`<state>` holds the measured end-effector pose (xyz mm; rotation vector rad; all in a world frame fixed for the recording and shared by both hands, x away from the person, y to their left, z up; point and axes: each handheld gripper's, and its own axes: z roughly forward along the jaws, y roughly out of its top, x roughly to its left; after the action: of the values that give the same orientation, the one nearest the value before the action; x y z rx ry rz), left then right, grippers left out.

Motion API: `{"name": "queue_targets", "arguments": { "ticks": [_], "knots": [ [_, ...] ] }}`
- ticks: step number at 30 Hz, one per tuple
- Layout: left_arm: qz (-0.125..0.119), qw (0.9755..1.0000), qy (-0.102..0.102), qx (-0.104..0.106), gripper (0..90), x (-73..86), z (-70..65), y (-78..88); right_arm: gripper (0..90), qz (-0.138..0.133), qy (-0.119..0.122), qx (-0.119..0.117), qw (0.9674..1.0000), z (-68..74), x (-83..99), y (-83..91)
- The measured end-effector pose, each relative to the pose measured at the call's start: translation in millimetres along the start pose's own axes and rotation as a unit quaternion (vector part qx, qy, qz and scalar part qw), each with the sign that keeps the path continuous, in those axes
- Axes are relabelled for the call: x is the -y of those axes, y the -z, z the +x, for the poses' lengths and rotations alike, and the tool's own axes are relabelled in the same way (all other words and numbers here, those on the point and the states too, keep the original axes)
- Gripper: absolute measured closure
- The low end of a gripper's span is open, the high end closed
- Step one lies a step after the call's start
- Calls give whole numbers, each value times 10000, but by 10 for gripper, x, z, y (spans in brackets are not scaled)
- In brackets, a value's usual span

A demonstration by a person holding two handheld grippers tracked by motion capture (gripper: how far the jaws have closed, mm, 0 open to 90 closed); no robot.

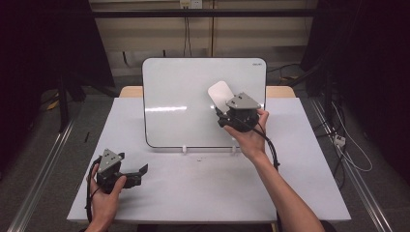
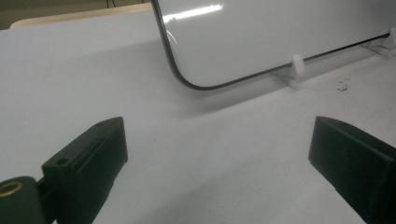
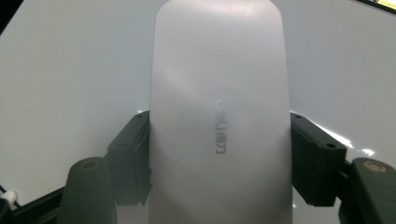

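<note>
On the white table (image 1: pixel 208 188), the whiteboard (image 1: pixel 183 101) stands propped; your right gripper (image 1: pixel 218 112) clamps the eraser (image 1: pixel 220 93) against its upper right for wiping, while your left gripper (image 1: pixel 145 169), lower left, rests wide open, empty.

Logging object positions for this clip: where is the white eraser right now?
In the high view the white eraser is clamped in the right gripper, held against the right part of the whiteboard face.

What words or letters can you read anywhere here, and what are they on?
"deli", it seems: faint grey print, turned sideways and blurred, on the white eraser that the right tool grips.
Small dark mark on the top right corner of the whiteboard: too small to read.
Small yellow label at the whiteboard's corner in the right gripper view: blurred, unreadable.
</note>
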<state>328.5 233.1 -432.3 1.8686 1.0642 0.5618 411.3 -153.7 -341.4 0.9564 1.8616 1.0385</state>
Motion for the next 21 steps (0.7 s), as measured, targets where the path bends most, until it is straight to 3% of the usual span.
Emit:
{"name": "queue_targets", "arguments": {
  "ticks": [21],
  "knots": [
    [-27,10000,39,-29,45,-21,-16,11,321,133,-155,244,9995,-248,247,243]
  ]
}}
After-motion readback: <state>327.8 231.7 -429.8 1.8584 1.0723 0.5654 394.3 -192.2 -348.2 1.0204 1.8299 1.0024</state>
